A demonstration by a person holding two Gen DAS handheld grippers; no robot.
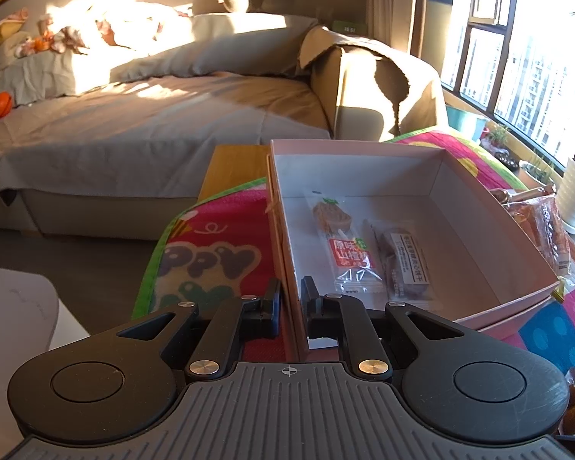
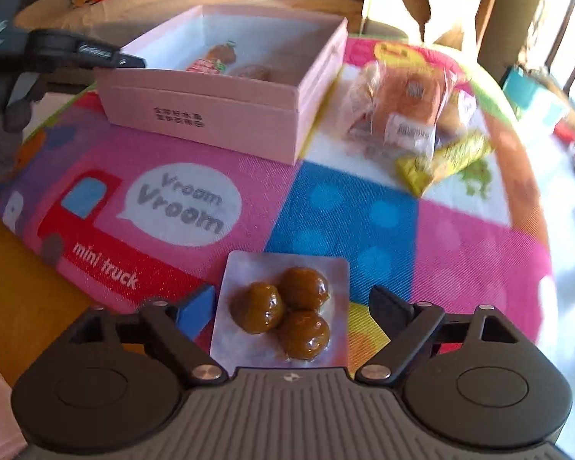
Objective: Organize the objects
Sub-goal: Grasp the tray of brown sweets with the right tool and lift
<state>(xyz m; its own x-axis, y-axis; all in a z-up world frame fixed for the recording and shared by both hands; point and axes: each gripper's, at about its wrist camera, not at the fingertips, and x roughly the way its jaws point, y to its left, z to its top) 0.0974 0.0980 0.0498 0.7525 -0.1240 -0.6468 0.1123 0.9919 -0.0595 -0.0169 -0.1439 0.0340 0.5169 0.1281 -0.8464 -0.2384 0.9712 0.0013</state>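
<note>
Well, we see a colourful play mat (image 2: 326, 207) spread under everything, printed with a red mini truck. On it, ahead of our right fingers and to their left, stands the pink box (image 2: 211, 115), open-topped. Our left gripper (image 1: 290, 299) is clamped on the box's near wall (image 1: 287, 253) — one finger outside, one inside. Beyond the inner finger lie a hawthorn snack packet (image 1: 345, 245) and a darker wrapped snack (image 1: 402, 264), side by side on the box floor. Our right gripper (image 2: 293, 306) is spread wide; between its fingers, touching neither, lies a sealed pack of three brown balls (image 2: 283, 306). Further ahead and right sit wrapped bread (image 2: 406, 107) and a yellow packet (image 2: 441, 161) — blurred.
</note>
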